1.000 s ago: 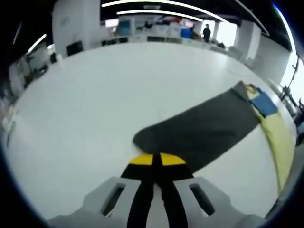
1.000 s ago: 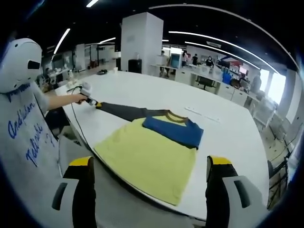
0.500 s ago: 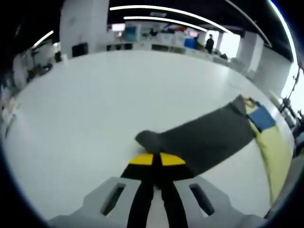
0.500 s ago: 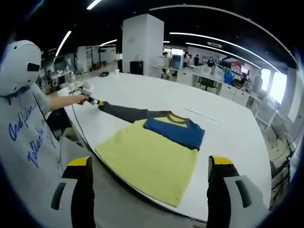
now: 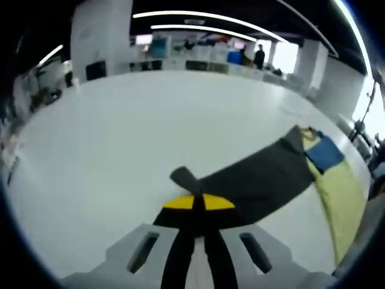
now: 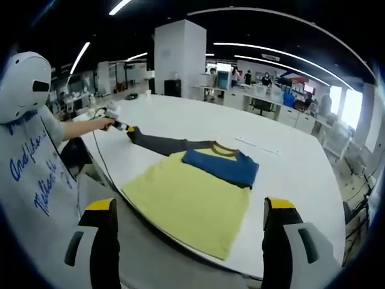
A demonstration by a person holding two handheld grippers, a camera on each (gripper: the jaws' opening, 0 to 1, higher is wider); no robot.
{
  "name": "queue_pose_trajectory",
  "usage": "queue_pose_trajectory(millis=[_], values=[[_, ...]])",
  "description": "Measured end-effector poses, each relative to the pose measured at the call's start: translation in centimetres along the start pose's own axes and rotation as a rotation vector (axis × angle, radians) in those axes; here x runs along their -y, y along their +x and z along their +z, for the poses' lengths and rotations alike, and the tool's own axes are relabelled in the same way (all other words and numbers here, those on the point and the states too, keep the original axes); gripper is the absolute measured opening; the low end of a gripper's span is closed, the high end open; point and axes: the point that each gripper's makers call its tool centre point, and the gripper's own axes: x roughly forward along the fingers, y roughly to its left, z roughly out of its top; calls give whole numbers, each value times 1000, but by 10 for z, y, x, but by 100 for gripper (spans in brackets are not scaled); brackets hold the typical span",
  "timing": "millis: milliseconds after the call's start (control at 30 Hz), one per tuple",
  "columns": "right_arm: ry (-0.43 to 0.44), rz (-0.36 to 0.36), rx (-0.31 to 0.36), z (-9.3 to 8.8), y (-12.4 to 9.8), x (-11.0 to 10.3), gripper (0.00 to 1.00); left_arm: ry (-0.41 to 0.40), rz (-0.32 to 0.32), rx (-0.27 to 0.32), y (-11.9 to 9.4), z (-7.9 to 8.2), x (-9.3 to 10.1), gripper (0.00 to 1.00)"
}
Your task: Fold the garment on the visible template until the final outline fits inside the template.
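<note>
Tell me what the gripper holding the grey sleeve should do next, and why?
Probably carry the sleeve across onto the yellow shirt. The left gripper is shut on the sleeve's end, which lies stretched out on the white table, away from the shirt's body. The blue sleeve is already folded over the shirt. The right gripper is open, off the cloth.

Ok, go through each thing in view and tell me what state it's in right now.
Left gripper: shut on the grey sleeve's cuff.
Right gripper: open, holding nothing.
Grey sleeve: stretched out sideways on the table.
Blue sleeve: folded across the chest.
Yellow shirt body: lying flat.
</note>
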Motion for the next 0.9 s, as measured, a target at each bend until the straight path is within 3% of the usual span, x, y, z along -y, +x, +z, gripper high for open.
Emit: queue_pose_trajectory(millis=[900], values=[[-3, 39, 1, -8, -15, 9, 100, 70, -34, 46, -18, 35, 59, 0]])
